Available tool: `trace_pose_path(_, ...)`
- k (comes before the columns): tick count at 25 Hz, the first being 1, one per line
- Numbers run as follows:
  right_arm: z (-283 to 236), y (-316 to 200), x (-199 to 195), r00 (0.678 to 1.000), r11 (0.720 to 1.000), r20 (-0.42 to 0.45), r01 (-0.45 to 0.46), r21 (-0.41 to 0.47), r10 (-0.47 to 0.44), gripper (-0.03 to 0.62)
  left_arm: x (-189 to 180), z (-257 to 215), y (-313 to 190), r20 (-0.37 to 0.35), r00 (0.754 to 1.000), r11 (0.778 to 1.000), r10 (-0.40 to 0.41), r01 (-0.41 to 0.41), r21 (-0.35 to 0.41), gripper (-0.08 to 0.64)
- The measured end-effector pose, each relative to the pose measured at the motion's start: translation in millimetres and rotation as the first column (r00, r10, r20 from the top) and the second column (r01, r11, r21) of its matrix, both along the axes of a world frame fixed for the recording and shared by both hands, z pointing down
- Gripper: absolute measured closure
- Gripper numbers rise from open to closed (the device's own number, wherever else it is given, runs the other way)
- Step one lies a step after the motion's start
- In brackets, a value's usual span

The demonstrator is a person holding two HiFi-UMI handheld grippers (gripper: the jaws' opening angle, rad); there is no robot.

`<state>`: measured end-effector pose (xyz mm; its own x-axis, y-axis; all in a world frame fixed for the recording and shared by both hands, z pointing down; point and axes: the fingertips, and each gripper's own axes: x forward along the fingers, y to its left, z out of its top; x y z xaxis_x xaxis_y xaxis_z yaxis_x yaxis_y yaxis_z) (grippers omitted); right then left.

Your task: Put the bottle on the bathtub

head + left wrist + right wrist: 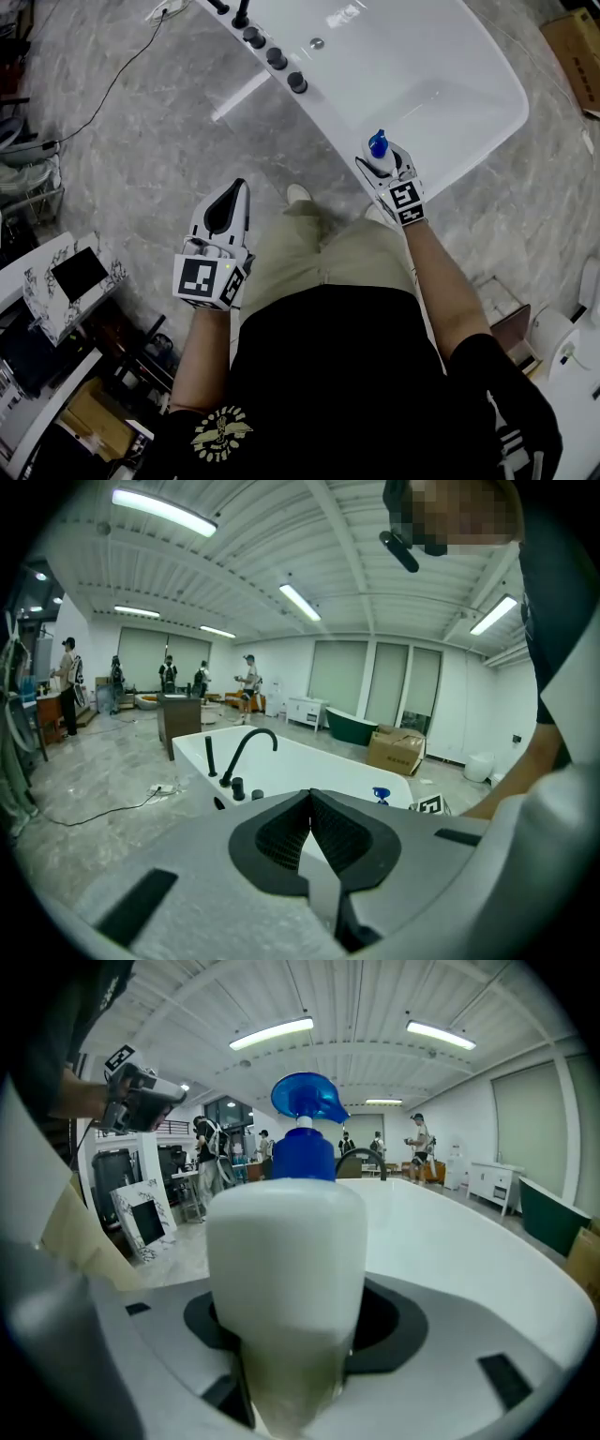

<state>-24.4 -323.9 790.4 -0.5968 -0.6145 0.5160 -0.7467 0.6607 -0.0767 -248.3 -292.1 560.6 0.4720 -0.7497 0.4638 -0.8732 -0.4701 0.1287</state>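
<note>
A white pump bottle [285,1279] with a blue pump head [305,1119] stands upright between the jaws of my right gripper [291,1372], which is shut on it. In the head view the bottle [380,157] and right gripper [386,169] hang over the near rim of the white bathtub [487,141]. My left gripper [228,202] is held over the floor to the left of the tub, jaws shut with nothing in them. In the left gripper view the gripper [310,808] points at the bathtub [309,766], and the bottle's blue top [380,795] shows beyond.
A black faucet [246,752] and several black knobs [277,58] sit on the tub's left rim. A cable [103,94] runs over the grey marble floor. Shelving and boxes [66,281] stand at the left. Cardboard boxes [394,750] and several people [248,682] are in the background.
</note>
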Motion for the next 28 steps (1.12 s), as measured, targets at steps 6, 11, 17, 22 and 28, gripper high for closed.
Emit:
trace_pose_path(6,33,-10,-18,0.999,0.999,-0.016,0.043,-0.027,-0.043,0.328,-22,26,12,0.006,0.998,0.997,-0.063,0.063,-0.053,0.551)
trace_pose_path(11,42,-25,-31,0.999,0.999,0.03,0.034,0.014,-0.034,0.328,-28,43,19,0.022,0.996,0.994,-0.082,0.083,-0.073,0.551)
trace_pose_path(17,45,-30,-40,0.995,0.997,0.07,0.06,0.058,-0.064,0.328,-33,51,28,0.043,0.993,0.99,-0.114,0.117,-0.084,0.551)
trace_pose_path(22,50,-16,-30,0.995,0.994,0.009,0.104,0.023,-0.104,0.328,-23,39,32,0.044,0.993,0.99,-0.114,0.117,-0.074,0.551)
trace_pose_path(28,43,2,-14,0.989,0.989,-0.015,0.148,-0.014,-0.148,0.328,-11,18,39,0.048,0.99,0.988,-0.131,0.135,-0.069,0.551)
